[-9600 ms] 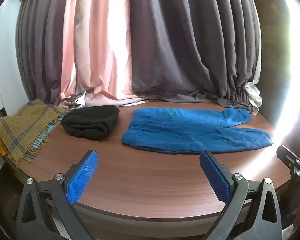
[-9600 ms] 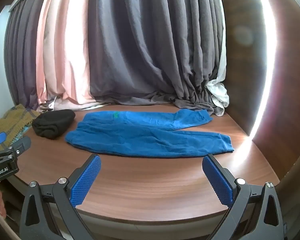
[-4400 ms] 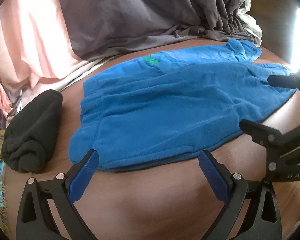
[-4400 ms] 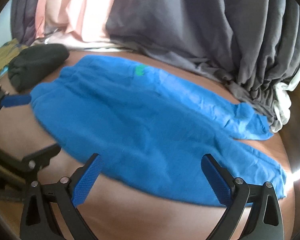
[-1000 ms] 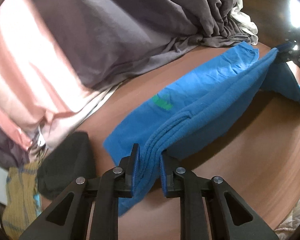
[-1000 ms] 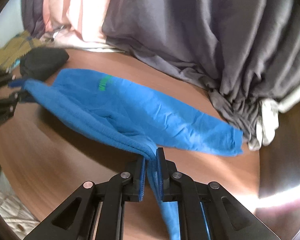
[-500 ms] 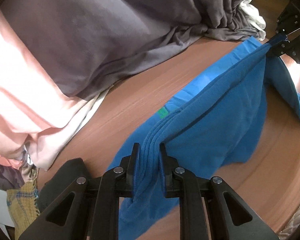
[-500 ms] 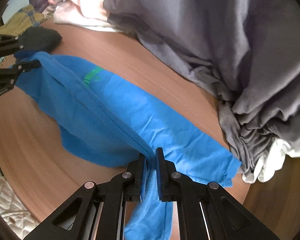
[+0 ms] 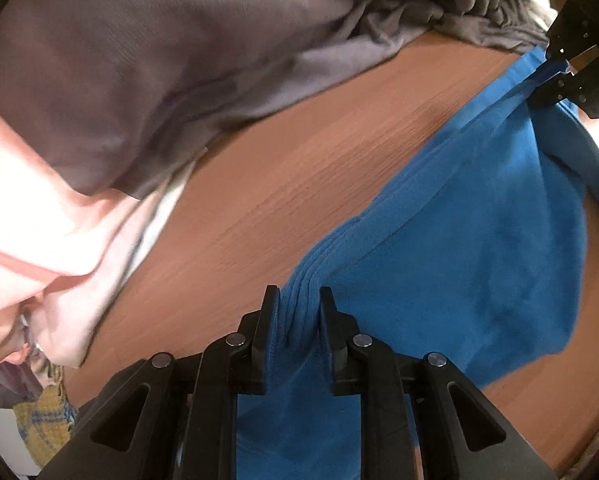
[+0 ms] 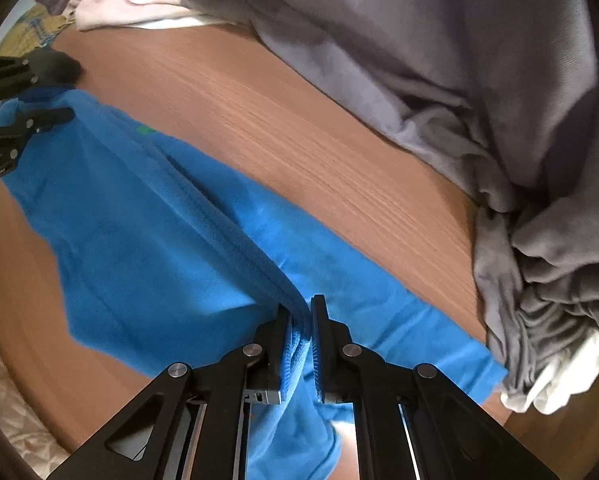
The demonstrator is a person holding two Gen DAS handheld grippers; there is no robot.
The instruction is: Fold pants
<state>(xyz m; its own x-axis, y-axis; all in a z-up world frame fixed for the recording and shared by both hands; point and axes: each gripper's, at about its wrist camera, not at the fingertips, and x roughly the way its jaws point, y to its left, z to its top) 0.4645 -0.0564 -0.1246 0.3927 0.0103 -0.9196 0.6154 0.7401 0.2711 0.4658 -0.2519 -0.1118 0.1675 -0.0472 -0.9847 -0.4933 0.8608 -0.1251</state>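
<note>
The blue pants [image 9: 471, 248] hang stretched between my two grippers above the brown wooden table [image 9: 267, 184]. My left gripper [image 9: 298, 300] is shut on the ribbed waistband end. My right gripper [image 10: 299, 312] is shut on the upper leg's edge; it also shows at the top right of the left wrist view [image 9: 555, 80]. In the right wrist view the pants [image 10: 139, 232] sag from a taut top edge, with a small green logo [image 10: 145, 131]. The lower leg lies flat on the table [image 10: 339, 140] toward the curtain. The left gripper shows at the left edge [image 10: 39, 118].
Grey curtains [image 9: 179, 60] and pink curtains [image 9: 27, 216] pile onto the table's far side. A black folded garment [image 10: 57, 66] and a yellow plaid blanket [image 9: 43, 416] lie at the left end. White cloth [image 10: 559, 376] bunches under the grey curtain [image 10: 459, 60] at the right.
Both grippers have carried the held edge of the pants further toward the curtains. The lifted layer swings over the leg lying on the table. Both grips stay shut.
</note>
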